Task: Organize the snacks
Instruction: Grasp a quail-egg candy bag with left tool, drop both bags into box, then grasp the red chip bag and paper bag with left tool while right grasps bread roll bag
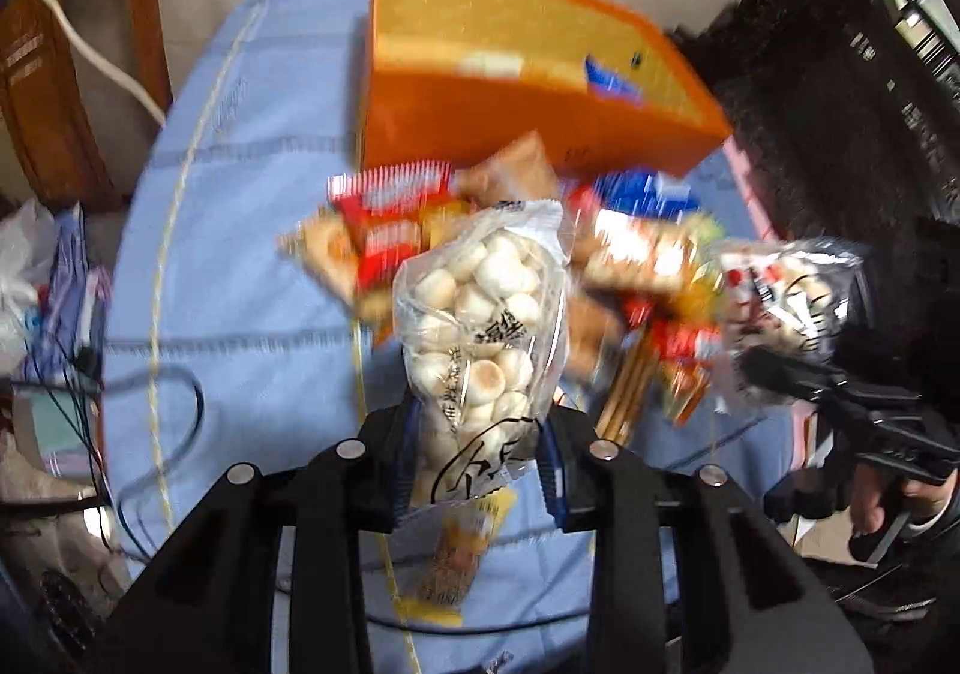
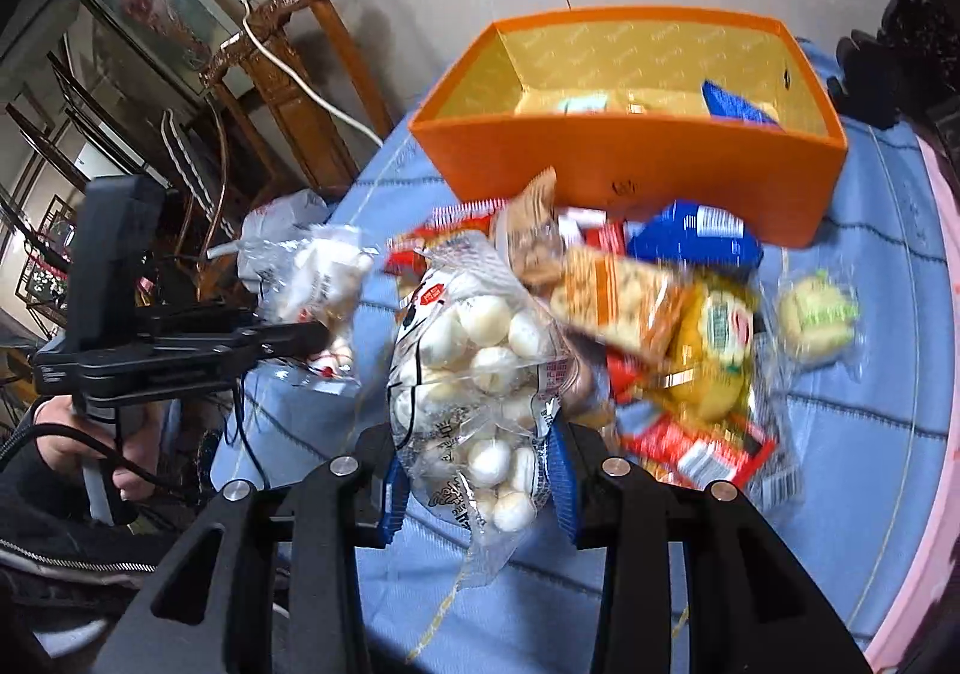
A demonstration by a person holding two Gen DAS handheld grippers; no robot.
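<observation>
Each gripper, left (image 1: 477,470) and right (image 2: 477,485), had its fingers clamped on a clear bun bag (image 1: 480,314) (image 2: 480,368) above the blue-clothed table (image 1: 252,182), near an orange box (image 2: 630,164).

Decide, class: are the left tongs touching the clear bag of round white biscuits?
Touching. The left wrist view shows the left tongs closed on the bag of round white biscuits, pads pressing both its sides.

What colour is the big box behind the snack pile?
Orange outside, yellow-gold patterned lining inside; the box shows best in the right wrist view.

Black characters on the clear bun bag (image 1: 480,314) seem Chinese; too blurred to read.
</observation>
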